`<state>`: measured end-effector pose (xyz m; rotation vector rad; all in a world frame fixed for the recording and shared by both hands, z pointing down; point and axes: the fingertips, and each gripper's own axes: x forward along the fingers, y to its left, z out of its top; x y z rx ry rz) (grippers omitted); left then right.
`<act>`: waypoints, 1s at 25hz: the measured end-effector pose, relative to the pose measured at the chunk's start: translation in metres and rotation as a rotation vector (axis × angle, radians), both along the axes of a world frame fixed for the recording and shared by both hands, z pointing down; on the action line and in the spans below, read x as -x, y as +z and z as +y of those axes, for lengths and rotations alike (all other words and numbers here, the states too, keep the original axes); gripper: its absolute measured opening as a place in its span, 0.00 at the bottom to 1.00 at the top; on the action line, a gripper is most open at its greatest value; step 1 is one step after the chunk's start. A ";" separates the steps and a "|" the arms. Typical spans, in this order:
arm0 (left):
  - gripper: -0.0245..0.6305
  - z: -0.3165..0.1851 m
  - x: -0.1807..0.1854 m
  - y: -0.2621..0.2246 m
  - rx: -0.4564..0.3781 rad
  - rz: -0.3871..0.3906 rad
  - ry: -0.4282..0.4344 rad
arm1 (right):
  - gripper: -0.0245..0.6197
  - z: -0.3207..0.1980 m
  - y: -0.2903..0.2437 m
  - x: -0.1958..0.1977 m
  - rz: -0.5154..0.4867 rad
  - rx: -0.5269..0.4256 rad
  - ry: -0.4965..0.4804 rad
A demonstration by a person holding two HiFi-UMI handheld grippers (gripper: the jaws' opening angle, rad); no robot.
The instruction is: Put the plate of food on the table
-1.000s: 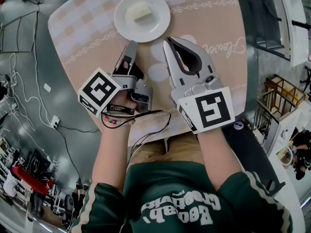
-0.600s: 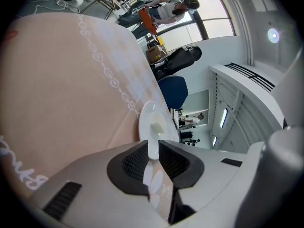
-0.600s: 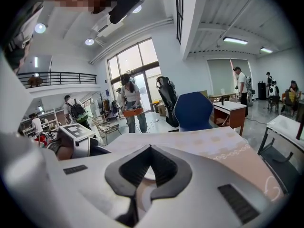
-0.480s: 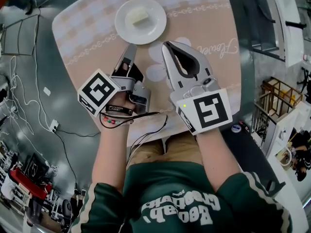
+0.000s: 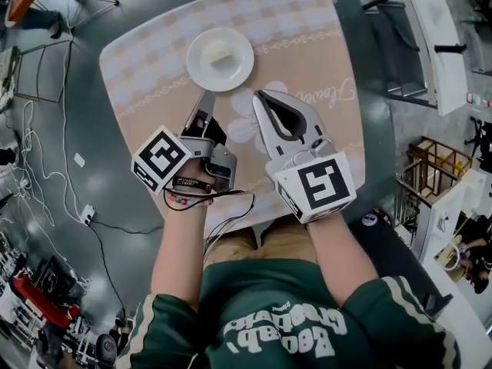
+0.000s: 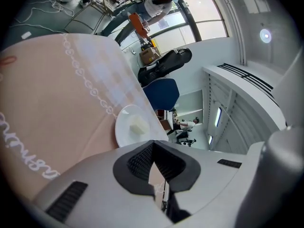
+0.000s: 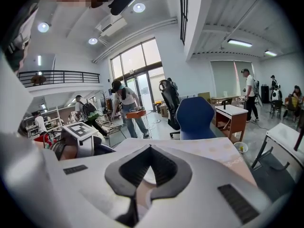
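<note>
Over the near half of the table point(image 5: 323, 52) there are two grippers, one per hand, side by side but not touching. The left gripper point(image 5: 206, 97) has its jaws closed tip to tip with nothing between them. Its own view point(image 6: 153, 142) shows the pads meeting at the front and just tablecloth through the gap behind. Same deal with the right gripper point(image 5: 260, 96): jaws together and empty, tips meeting in its own view too point(image 7: 150, 147).

Just past the tips sits one white plate point(image 5: 198, 74) with one pale block of food point(image 5: 217, 52) on it. It's flat on the table toward the far edge and clear of both grippers.

The head view gives the whole layout from above. The left gripper view catches the plate point(image 6: 124, 136) and food point(image 6: 139, 126) right beyond its jaws. The right gripper view shows the left gripper's marker cube point(image 7: 80, 129), a blue chair point(image 7: 194, 118) behind the table and several people standing around the room.
</note>
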<state>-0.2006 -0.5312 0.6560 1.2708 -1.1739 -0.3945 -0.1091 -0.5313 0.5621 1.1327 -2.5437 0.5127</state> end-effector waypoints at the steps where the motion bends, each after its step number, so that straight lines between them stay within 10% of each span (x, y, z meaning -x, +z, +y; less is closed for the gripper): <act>1: 0.05 0.002 -0.003 -0.008 -0.007 -0.011 0.011 | 0.06 0.001 -0.007 -0.003 -0.003 -0.001 -0.001; 12: 0.05 0.019 -0.023 -0.081 -0.079 -0.121 0.062 | 0.06 0.007 -0.085 -0.030 -0.033 -0.049 -0.029; 25: 0.05 0.039 -0.062 -0.192 -0.319 -0.615 0.205 | 0.06 0.028 -0.159 -0.057 -0.062 -0.150 -0.093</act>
